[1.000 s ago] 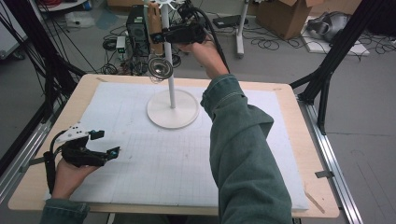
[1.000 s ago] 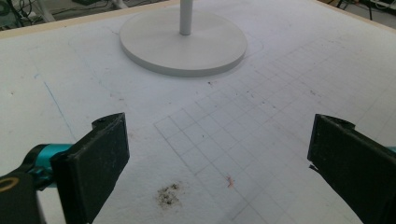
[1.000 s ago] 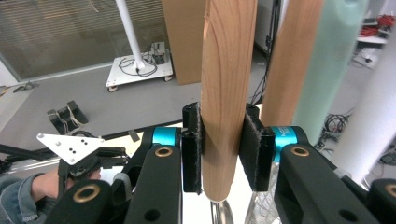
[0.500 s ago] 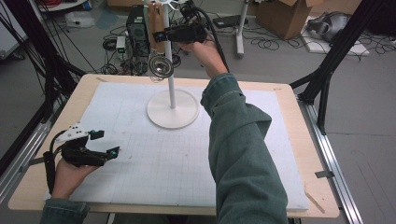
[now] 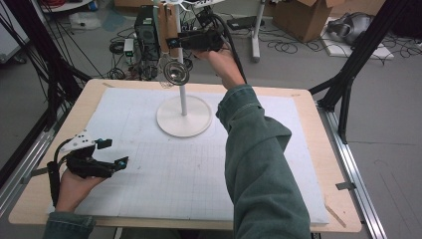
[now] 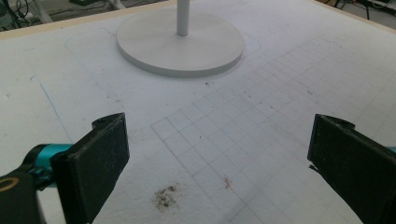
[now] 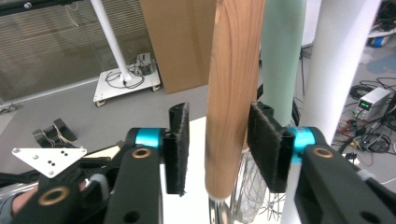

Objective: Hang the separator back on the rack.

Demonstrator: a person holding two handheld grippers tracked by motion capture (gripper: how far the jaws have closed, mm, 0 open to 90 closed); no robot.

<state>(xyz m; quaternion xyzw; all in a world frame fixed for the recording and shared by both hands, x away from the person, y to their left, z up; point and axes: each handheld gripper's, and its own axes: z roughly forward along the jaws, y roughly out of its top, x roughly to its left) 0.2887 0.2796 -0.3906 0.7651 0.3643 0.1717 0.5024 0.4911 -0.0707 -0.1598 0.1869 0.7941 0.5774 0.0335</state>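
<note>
Wooden round handle [image 7: 233, 93] of a wire whisk [image 5: 176, 72] hangs from the top of the white stand [image 5: 184, 115] at the far middle of the surface [image 5: 318, 149], between the pads of the right tool [image 7: 217, 147], whose jaws have just been opening and stand slightly off the wood. Left tool [image 5: 112, 154] rests at the near left, jaws wide apart over the white gridded mat [image 6: 224, 140], holding nothing.
</note>
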